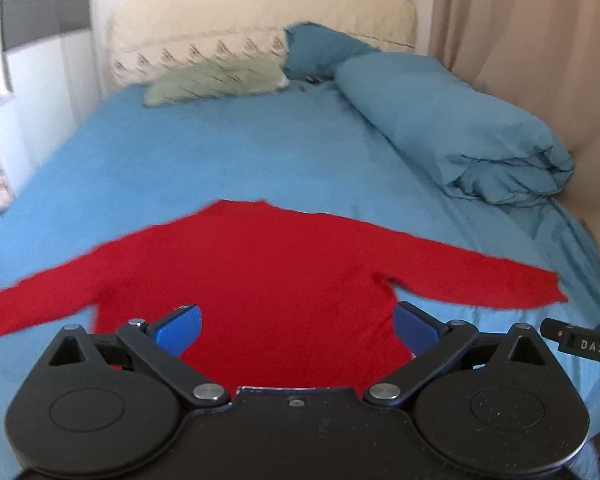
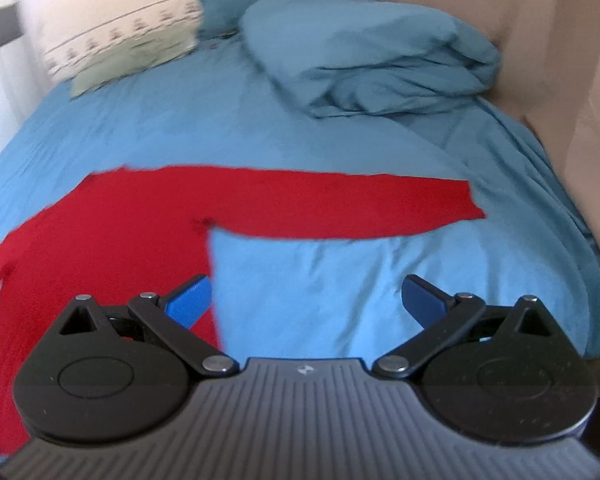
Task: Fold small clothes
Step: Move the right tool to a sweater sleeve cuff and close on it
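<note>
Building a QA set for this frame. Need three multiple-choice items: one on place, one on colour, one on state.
1. Where does the sweater lie?
A. on the blue bed sheet
B. on the rolled duvet
C. on the green pillow

2. What colour is the sweater?
A. green
B. red
C. white

3. How do the left tool and right tool stand?
A. both shut on a sleeve
B. left shut, right open
C. both open, holding nothing

Answers:
1 A: it is spread flat on the sheet, sleeves out to both sides, apart from the duvet and pillow.
2 B: red in both views.
3 C: each tool's blue fingers stand wide apart with nothing between.
</note>
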Action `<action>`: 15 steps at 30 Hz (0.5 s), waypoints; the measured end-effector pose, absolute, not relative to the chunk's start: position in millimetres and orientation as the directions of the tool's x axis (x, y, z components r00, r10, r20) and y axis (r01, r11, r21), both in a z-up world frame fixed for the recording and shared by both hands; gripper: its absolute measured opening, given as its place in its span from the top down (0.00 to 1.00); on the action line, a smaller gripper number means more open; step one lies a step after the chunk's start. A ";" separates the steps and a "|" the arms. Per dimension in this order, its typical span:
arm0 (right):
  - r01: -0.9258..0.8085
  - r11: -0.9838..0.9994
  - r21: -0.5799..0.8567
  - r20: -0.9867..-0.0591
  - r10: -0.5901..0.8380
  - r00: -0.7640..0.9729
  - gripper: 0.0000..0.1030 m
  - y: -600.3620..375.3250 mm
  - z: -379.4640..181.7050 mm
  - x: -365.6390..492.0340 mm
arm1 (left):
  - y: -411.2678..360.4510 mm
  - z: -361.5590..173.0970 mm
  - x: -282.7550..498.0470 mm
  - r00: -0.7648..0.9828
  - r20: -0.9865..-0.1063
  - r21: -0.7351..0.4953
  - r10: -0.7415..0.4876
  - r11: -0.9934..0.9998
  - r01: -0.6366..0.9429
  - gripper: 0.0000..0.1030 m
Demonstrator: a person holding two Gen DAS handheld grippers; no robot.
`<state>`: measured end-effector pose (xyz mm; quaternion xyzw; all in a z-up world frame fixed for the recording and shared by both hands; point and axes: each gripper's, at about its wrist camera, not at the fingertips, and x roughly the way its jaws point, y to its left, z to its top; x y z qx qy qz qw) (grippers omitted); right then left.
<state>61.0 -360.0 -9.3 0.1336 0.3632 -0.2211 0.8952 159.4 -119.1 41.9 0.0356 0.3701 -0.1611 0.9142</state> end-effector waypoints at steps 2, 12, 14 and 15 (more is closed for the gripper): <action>0.537 0.839 0.092 -0.706 -0.325 0.629 0.00 -384.8 -22.0 73.4 | -132.5 25.1 186.1 0.652 -0.707 -0.067 -0.274 0.944 0.324 0.00; 0.696 0.711 0.099 -0.731 -0.423 0.536 0.00 -488.0 -128.5 134.7 | -194.5 -64.2 306.4 0.541 -0.793 -0.078 -0.282 0.927 0.368 0.00; 0.722 0.685 0.094 -0.727 -0.448 0.520 0.00 -500.2 -145.0 140.8 | -201.9 -80.4 319.0 0.523 -0.806 -0.075 -0.276 0.925 0.371 0.00; 0.738 0.669 0.091 -0.722 -0.465 0.511 0.00 -508.0 -155.4 144.0 | -205.7 -91.4 326.7 0.511 -0.816 -0.074 -0.270 0.926 0.371 0.00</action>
